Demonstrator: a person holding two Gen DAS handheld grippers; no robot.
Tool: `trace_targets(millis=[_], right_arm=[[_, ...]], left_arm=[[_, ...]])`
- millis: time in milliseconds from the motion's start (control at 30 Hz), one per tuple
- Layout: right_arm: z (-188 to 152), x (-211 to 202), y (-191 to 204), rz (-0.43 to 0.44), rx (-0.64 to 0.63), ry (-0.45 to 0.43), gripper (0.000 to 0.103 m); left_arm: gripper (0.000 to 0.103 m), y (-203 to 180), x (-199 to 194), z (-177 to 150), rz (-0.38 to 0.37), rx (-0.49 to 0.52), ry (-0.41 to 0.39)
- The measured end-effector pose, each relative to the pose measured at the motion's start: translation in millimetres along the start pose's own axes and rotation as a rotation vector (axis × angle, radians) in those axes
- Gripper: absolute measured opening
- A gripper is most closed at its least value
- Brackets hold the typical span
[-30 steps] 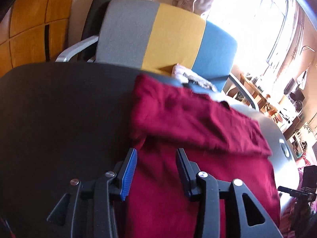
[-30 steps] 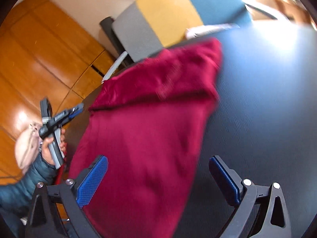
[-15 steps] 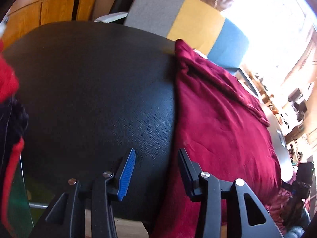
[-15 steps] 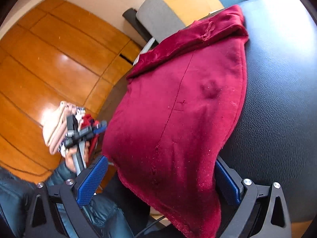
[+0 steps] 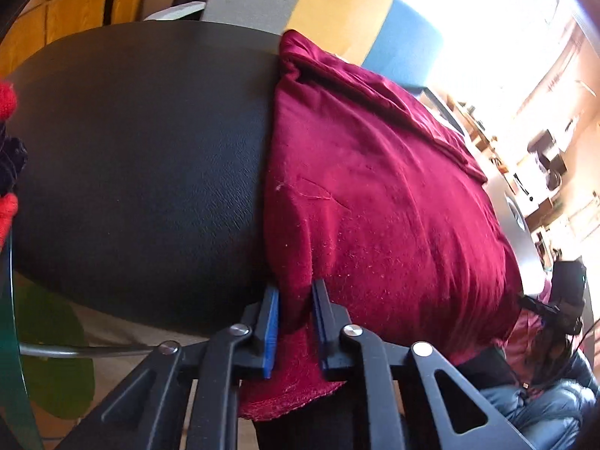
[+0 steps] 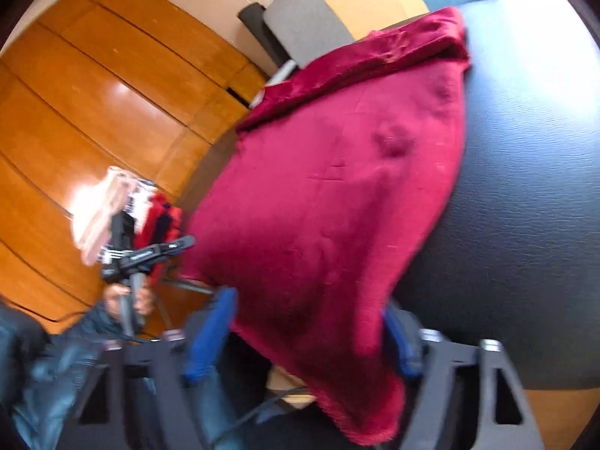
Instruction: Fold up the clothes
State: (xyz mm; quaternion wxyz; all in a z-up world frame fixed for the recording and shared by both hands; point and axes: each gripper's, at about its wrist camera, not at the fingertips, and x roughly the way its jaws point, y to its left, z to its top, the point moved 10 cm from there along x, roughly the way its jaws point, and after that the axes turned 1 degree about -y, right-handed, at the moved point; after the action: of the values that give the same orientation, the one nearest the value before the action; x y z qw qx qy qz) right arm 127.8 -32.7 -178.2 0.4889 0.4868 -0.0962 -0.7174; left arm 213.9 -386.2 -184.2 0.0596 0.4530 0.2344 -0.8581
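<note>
Step in hand: grabbing the near hem of the dark red garment (image 5: pixel 375 195) to start the next fold.

Garment lies on the black worktop (image 5: pixel 142 142), far end already folded over on itself, near edge hanging off the worktop edge toward the person.

Left gripper (image 5: pixel 296 322): jaws have just been closing, now nearly together with the hanging hem corner pinched between the blue pad and the opposite finger. Looks like a real grip on the cloth.

Right gripper (image 6: pixel 307 333): jaws have just been closing too, about half open now. The other hem corner hangs between the blue pads (image 6: pixel 210 333), but this view is motion-blurred and I can't tell whether the pads press on the fabric yet. Left-hand gripper shows in the same view, off to the left by the wood-panelled wall (image 6: pixel 93 93).

Next move, my read: finish closing the right side on its corner, confirm both corners are held, then lift evenly and carry the hem away across the worktop to lay it over the folded far end. Needs matched height on both sides or the fold skews. Fabric looks soft and heavy, so it may sag in the middle.
</note>
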Motion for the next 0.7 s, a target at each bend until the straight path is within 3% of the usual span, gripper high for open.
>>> trace_targets(millis=[67, 167, 300, 400, 567, 700], right_arm=[[-2, 0, -6, -0.056, -0.025, 0.015, 0.028], [-2, 3, -7, -0.121, -0.07, 0.05, 0.013], [7, -1, 8, -0.057, -0.051, 0.038, 0.012], [27, -10, 24, 0.025, -0.045, -0.016, 0.012], [80, -24, 39, 0.117, -0.044, -0.126, 0.012], [133, -15, 37, 0.115, -0.043, -0.186, 0.012]], left_arm=[[0.01, -3, -1, 0, -0.025, -0.005, 0.009], [0.009, -12, -10, 5, -0.141, -0.066, 0.005], [0.009, -34, -46, 26, -0.355, -0.099, -0.062], [0.009, -45, -66, 53, -0.434, -0.105, -0.125], [0.004, -56, -78, 112, -0.529, -0.135, -0.227], [0.004, -61, -64, 168, -0.491, -0.129, -0.294]])
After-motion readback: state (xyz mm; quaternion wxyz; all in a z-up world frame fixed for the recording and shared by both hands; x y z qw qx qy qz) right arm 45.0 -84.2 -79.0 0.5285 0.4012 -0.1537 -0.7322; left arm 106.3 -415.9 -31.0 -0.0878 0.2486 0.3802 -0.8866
